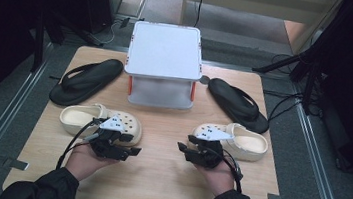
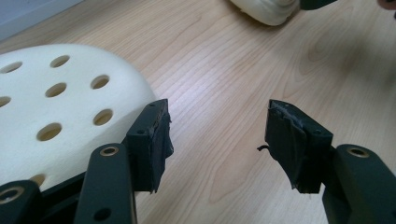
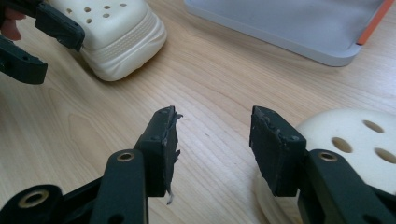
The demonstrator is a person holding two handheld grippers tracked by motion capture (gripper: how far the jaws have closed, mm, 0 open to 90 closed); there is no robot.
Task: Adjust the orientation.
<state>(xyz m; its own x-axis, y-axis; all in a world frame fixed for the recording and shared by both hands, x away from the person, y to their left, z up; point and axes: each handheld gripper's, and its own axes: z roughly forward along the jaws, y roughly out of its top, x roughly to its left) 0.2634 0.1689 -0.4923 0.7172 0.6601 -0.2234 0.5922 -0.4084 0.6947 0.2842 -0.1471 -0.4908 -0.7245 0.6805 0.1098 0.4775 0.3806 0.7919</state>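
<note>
Jaws stood apart and empty on both the left gripper (image 1: 134, 151) and the right gripper (image 1: 180, 147) — each beside its own cream clog, the left clog (image 1: 74, 118) and right clog (image 1: 249, 144), on the wooden table (image 1: 155, 177).

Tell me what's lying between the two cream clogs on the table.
Bare wood, apart from the two open tools: between left clog and right clog sit left tool and right tool, per high view.

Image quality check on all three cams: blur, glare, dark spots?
High view: soft and low-detail, table evenly lit, surroundings nearly black. Left gripper view: claw sharp, cream clog bright but not blown out. Right gripper view: sharp, mild sheen on the wood, far clog a little soft.
</note>
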